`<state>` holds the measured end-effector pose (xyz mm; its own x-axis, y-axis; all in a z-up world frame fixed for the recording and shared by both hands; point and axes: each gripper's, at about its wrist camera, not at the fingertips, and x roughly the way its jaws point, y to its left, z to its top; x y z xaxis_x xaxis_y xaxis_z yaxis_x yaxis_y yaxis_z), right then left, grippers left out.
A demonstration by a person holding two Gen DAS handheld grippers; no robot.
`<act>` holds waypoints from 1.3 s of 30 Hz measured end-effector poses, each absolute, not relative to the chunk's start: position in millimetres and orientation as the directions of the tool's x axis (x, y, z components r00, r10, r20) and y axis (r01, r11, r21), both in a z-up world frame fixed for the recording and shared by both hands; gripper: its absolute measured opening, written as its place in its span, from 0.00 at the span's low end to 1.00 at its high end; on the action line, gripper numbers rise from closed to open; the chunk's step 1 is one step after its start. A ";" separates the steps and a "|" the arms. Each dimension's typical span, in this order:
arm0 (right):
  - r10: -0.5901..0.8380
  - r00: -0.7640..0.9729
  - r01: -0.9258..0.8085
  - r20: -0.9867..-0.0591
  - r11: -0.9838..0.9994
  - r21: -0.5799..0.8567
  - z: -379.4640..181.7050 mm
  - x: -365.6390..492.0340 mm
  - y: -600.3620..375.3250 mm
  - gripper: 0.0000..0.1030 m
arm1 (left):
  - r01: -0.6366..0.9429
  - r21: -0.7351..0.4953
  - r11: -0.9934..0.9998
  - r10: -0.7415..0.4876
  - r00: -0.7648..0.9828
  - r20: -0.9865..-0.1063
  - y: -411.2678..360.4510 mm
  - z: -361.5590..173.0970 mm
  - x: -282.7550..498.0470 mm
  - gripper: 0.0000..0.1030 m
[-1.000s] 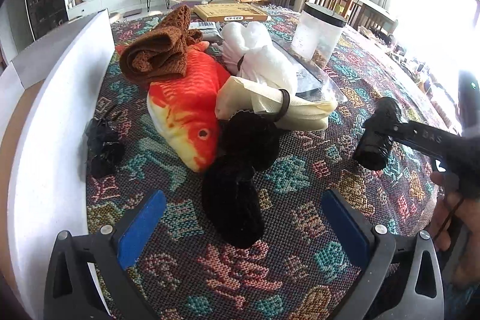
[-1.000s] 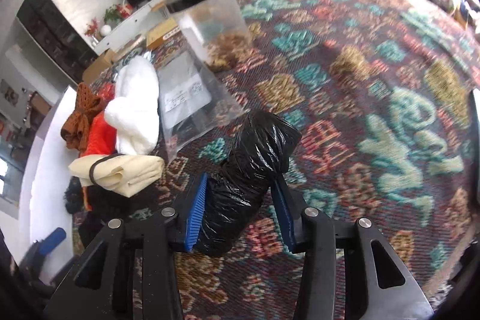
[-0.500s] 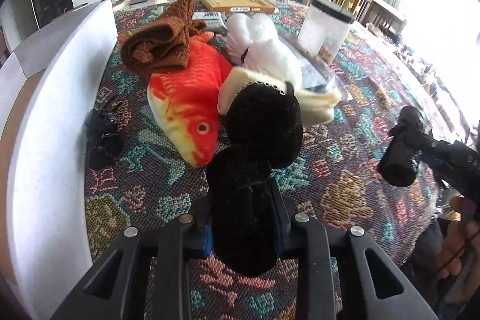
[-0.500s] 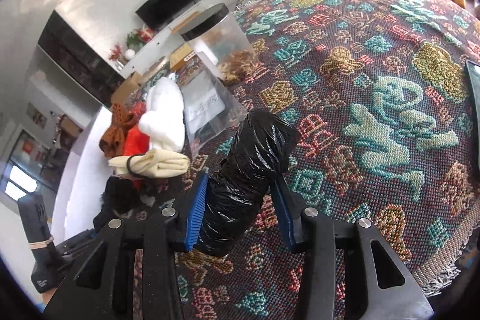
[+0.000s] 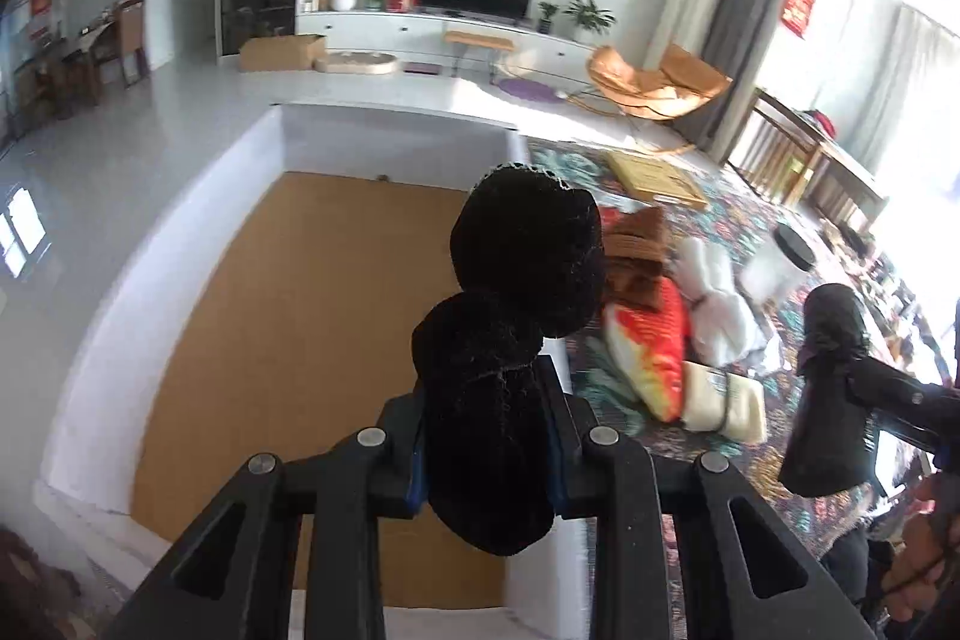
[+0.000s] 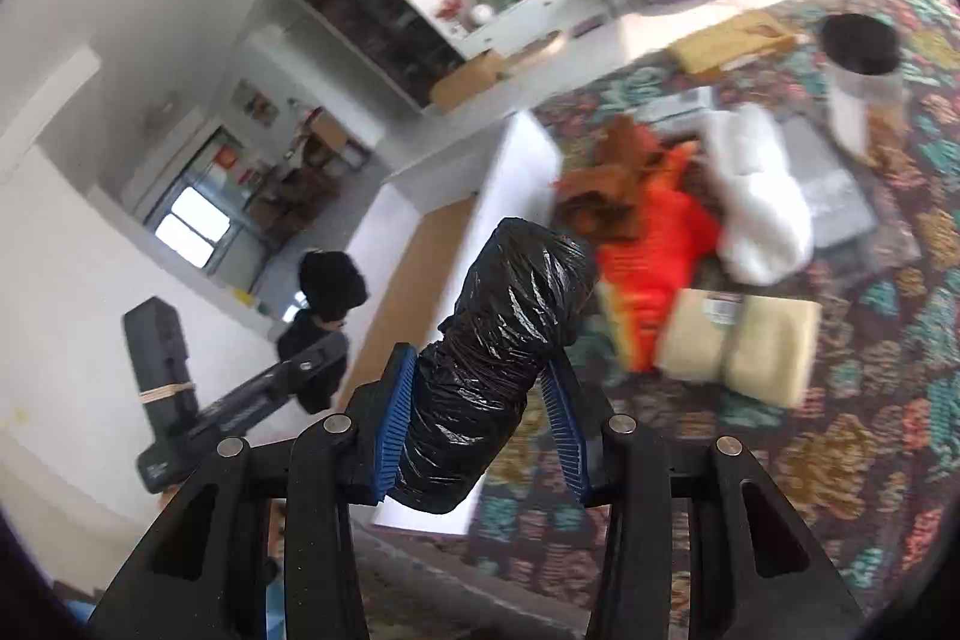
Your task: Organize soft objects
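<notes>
- Left tool (image 5: 487,439): clamped on a black fuzzy plush (image 5: 510,340) – both pads pressed into its lower part, rounded upper part sticking out past the fingertips. Also visible in the right wrist view (image 6: 324,334).
- Plush position: held in the air above a white-walled box (image 5: 120,292) w/ a brown cardboard-coloured floor; no contact w/ the box.
- Right tool (image 6: 480,421): clamped on a black plastic-bag bundle (image 6: 504,346), blue ribbed pads (image 6: 393,418) against both sides. Bundle lifted off the surface; seen from the left wrist view too (image 5: 831,382).
- Bundle position: hangs over the box's near edge and the patterned surface (image 6: 870,430), to the right of the left tool.
- Remaining soft items on the surface, grouped just beside the box wall:
  - orange-red fish plush (image 6: 660,244), lying flat;
  - brown knit cloth (image 6: 612,178) resting on the fish's far end;
  - white fluffy item (image 6: 756,196) touching the fish on its right;
  - cream rolled cloth (image 6: 744,346) w/ a label, at the near end of the fish.
- Other: clear container w/ black lid (image 6: 861,70) farther back on the right; flat cardboard box (image 6: 729,40) at the far edge; grey bag (image 6: 834,184) beside the white item.
- Right wrist view is motion-blurred – fine detail not readable.
</notes>
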<state>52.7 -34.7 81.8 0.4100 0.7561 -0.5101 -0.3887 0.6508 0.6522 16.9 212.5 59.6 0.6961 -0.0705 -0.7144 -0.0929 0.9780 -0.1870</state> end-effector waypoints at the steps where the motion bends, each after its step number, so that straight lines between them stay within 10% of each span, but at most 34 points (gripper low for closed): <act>1: 0.779 0.373 -0.418 -0.504 0.626 0.658 85.2 54.4 -10.4 0.44 | -0.138 -0.180 0.974 -0.035 0.693 -0.720 229.2 57.9 13.0 0.28; 5: 0.782 0.277 -0.504 -0.559 0.613 0.608 82.7 60.2 77.2 0.57 | -0.285 -0.133 0.949 0.096 0.666 -0.740 271.3 41.2 -1.2 0.36; 9: 0.775 0.244 -0.495 -0.583 0.616 0.613 62.5 69.5 90.2 0.76 | -0.349 -0.150 0.925 0.128 0.659 -0.741 282.5 24.4 -9.6 0.92; 16: 0.530 0.521 -0.400 -0.669 0.844 0.358 42.1 51.9 -0.2 0.76 | -0.236 -0.225 0.945 0.026 0.743 -0.669 245.0 34.6 -6.5 0.92; 25: -0.063 0.620 0.087 -0.782 0.996 -0.011 -45.8 46.7 -151.9 0.76 | 0.288 -0.254 0.923 -0.383 0.630 -0.676 57.9 30.5 -10.0 0.93; 39: -0.135 0.535 0.246 -0.834 0.969 0.001 -73.4 61.5 -195.1 0.78 | 0.226 -0.069 0.972 -0.186 0.549 -0.815 -4.2 -100.6 66.4 0.93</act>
